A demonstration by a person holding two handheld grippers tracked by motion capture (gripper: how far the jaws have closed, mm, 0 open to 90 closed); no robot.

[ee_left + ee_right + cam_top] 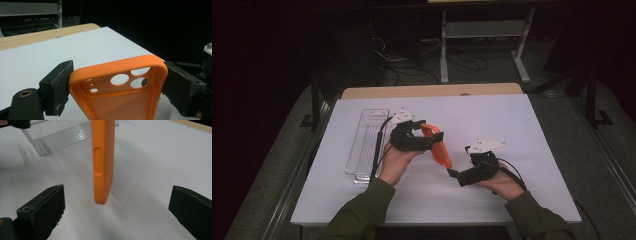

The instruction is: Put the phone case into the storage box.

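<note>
Orange plastic sat closest to the lens: a phone case [117, 87], seen from the left gripper's [422, 134] camera with its camera cut-outs facing up, clamped across its width between two black jaws that pressed on both long edges. From the high view, that case [439, 147] hung in the air above the middle of the desk [492, 115], tilted, its lower end pointing toward the near edge.

Just beside that lower end was the right gripper [453, 173], held by the person's right hand [499, 181]. Its jaws stood wide apart, well clear of the case on either side (the case's thin edge [103, 162], with a button bump, hung between and beyond them without touching either pad). A clear plastic tray [367, 142] lay flat near the desk's left edge, apart from both grippers.

Judging from this, only the left grip kept the case off the desk. The flexible rim could bow or slide out of the pads if squeezed harder or twisted, dropping the case. Closing the right jaws off-centre could push the case sideways instead of catching it.
</note>
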